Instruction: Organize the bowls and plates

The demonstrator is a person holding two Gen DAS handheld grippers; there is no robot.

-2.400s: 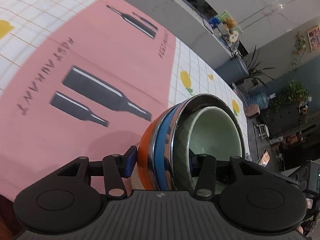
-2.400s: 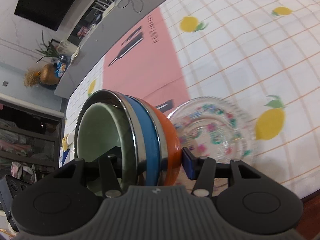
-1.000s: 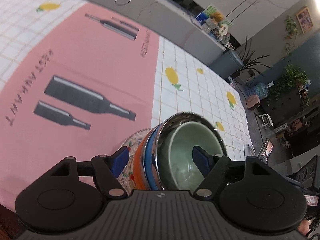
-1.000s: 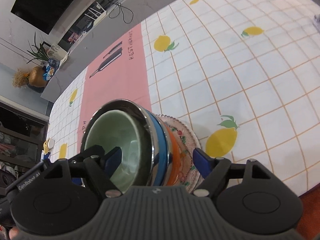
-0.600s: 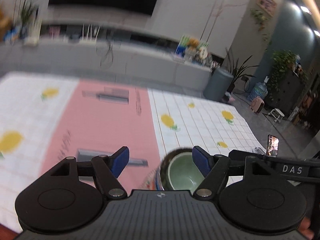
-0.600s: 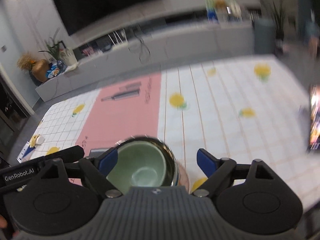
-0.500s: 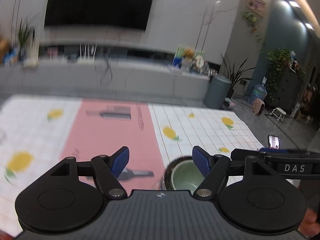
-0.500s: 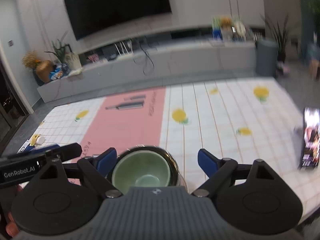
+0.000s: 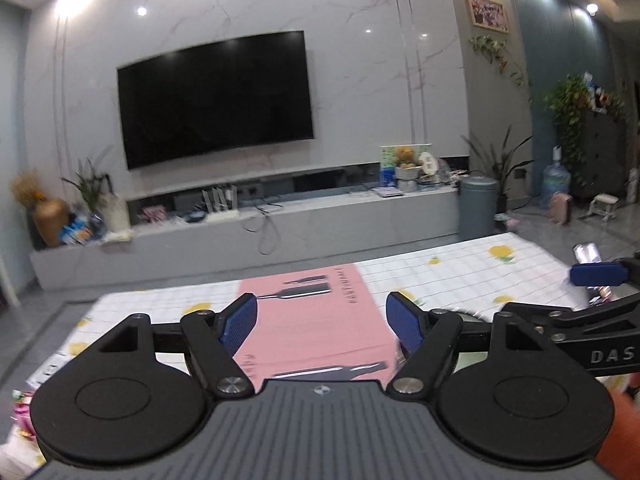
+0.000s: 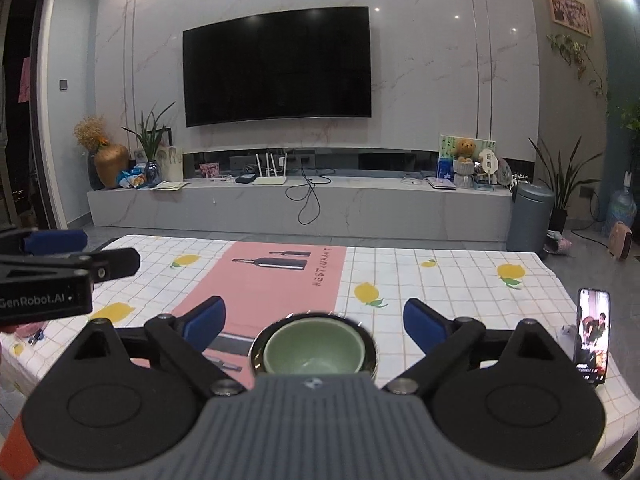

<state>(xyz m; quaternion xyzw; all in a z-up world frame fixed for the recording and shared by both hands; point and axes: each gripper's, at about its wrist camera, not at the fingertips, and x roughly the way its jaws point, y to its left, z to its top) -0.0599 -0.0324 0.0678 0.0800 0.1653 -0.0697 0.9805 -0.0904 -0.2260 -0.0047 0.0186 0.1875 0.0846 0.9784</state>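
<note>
Currently, the table [image 10: 460,280] carries a white grid cloth with lemon prints and a pink runner [image 10: 276,276] printed with dark bottles. Behind it, a long grey console [image 10: 360,204] stands under a black wall screen [image 10: 276,66].

The stacked bowls [image 10: 314,346] rest upright on the table at the runner's near right edge: a pale green bowl nested inside a shiny metal one. Lower layers of the stack are hidden by the gripper body. In the left wrist view only a blurred sliver of the metal rim [image 9: 470,313] shows behind the right finger.

The right gripper [image 10: 316,318] is released; its jaws have just been opening, and the 2 blue pads stand clear on either side of the stack, above it, with no contact. The left gripper [image 9: 320,322] is likewise released, holding nothing, with only the runner visible between its pads.

A phone [image 10: 593,334] with a lit display stands near the table's right edge.
</note>
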